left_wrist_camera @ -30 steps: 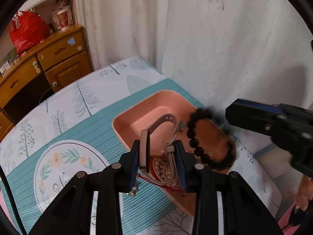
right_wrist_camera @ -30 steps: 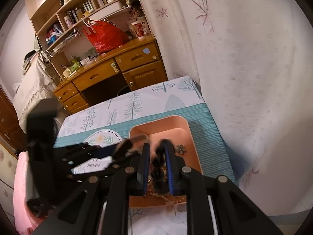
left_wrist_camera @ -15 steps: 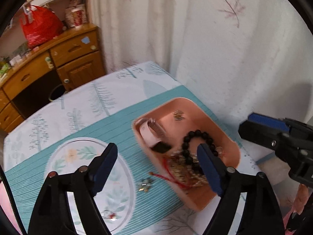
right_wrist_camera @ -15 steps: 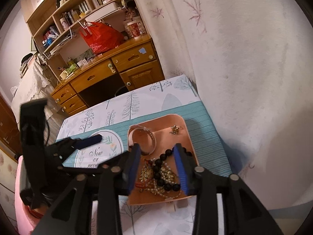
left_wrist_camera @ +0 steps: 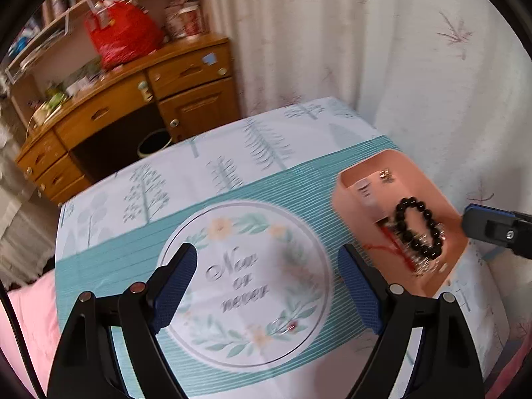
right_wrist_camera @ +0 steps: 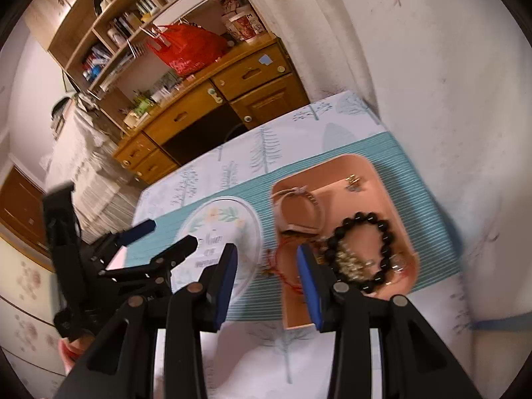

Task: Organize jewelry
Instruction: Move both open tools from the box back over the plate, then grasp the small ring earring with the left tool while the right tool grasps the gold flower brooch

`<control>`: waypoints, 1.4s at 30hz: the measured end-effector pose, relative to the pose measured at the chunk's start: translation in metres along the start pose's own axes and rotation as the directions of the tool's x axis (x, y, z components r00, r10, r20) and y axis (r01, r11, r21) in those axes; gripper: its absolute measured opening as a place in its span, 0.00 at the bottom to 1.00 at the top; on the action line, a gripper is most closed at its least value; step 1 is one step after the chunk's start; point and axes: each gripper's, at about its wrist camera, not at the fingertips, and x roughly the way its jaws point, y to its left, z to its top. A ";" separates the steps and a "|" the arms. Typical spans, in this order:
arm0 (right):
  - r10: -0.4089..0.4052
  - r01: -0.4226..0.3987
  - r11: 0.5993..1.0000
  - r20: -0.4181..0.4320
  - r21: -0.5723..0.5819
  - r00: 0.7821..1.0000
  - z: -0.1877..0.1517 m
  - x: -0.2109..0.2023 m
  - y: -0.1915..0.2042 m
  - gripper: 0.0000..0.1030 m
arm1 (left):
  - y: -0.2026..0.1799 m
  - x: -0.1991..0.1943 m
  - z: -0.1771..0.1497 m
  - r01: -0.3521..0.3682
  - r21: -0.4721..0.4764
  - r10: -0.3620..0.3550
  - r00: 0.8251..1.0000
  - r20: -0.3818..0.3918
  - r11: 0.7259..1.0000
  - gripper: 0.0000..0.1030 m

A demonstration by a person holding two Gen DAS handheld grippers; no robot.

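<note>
Both pairs of tongs are held spread wide with nothing between their pads. The left tongs (left_wrist_camera: 266,286) hang over the round floral print on the tablecloth (left_wrist_camera: 232,206); the right tongs (right_wrist_camera: 266,279) hang at the near left edge of the pink tray (right_wrist_camera: 395,199).

The tray stands at the right side of the table and already carries the black bead bracelet (right_wrist_camera: 365,249), a pale watch strap (right_wrist_camera: 299,209), a small brooch-like piece (right_wrist_camera: 354,181) near its far wall, and a tangle of gold chain with a red cord (right_wrist_camera: 286,266) trailing over the near rim.

A small ring with a red stone (left_wrist_camera: 282,326) lies loose on the tablecloth, just ahead of the left tongs' right pad. It is judged to be the next piece to be collected. The pads are best lowered flat onto the cloth on either side of it and closed slowly, so that so thin a piece is not flicked away.

The ring is blurred, and its exact shape cannot be made out. The tray's near corner is covered by the right tongs, and the chain tangle cannot be resolved into separate pieces. The loose ring is not seen in the right wrist view.
</note>
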 end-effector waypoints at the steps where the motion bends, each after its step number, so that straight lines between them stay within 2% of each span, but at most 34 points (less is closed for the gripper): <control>1: 0.010 -0.010 1.000 0.003 0.010 1.000 -0.003 0.001 0.001 0.36 | 0.005 0.000 -0.004 0.006 -0.005 -0.006 1.000 0.002 1.000 0.83; 3: 0.016 -0.016 1.000 0.018 0.026 1.000 -0.011 0.002 0.002 0.36 | 0.014 0.000 -0.013 0.014 -0.014 -0.014 1.000 0.000 1.000 0.83; 6: -0.016 0.015 1.000 0.032 0.015 0.999 -0.025 0.005 0.010 0.36 | 0.021 -0.001 -0.027 0.039 -0.007 -0.039 0.999 0.014 0.999 0.83; 11: -0.062 0.078 0.991 0.138 -0.111 0.988 -0.056 0.008 0.034 0.36 | 0.024 -0.002 -0.049 0.110 0.051 -0.112 0.993 0.039 0.993 0.83; 16: -0.069 0.104 0.977 0.180 -0.188 0.981 -0.079 0.017 0.045 0.36 | 0.013 0.001 -0.064 0.174 0.141 -0.179 0.984 0.022 0.975 0.82; 20: -0.096 0.140 0.964 0.197 -0.225 0.976 -0.092 0.023 0.049 0.36 | 0.002 0.009 -0.075 0.211 0.181 -0.212 0.977 -0.014 0.961 0.69; 23: -0.110 0.159 0.954 0.197 -0.255 0.974 -0.100 0.027 0.050 0.36 | 0.000 0.019 -0.080 0.256 0.162 -0.251 0.967 -0.054 0.953 0.60; 25: -0.122 0.170 0.951 0.191 -0.257 0.974 -0.104 0.031 0.049 0.36 | 0.001 0.024 -0.080 0.274 0.147 -0.267 0.961 -0.071 0.950 0.50; 28: -0.142 0.184 0.949 0.172 -0.255 0.975 -0.109 0.035 0.046 0.36 | 0.001 0.032 -0.081 0.283 0.132 -0.273 0.958 -0.090 0.950 0.45; 31: -0.145 0.181 0.949 0.151 -0.257 0.978 -0.112 0.040 0.046 0.37 | 0.001 0.039 -0.081 0.277 0.118 -0.266 0.958 -0.107 0.953 0.37; 36: -0.145 0.180 0.943 0.142 -0.279 0.979 -0.116 0.045 0.050 0.37 | 0.001 0.048 -0.080 0.259 0.107 -0.246 0.962 -0.121 0.960 0.36; 39: -0.140 0.172 0.944 0.131 -0.280 0.981 -0.116 0.048 0.052 0.37 | -0.001 0.051 -0.079 0.256 0.116 -0.241 0.962 -0.127 0.960 0.30; 42: -0.144 0.173 0.946 0.123 -0.274 0.982 -0.116 0.052 0.052 0.37 | -0.004 0.054 -0.077 0.213 0.141 -0.197 0.973 -0.120 0.967 0.28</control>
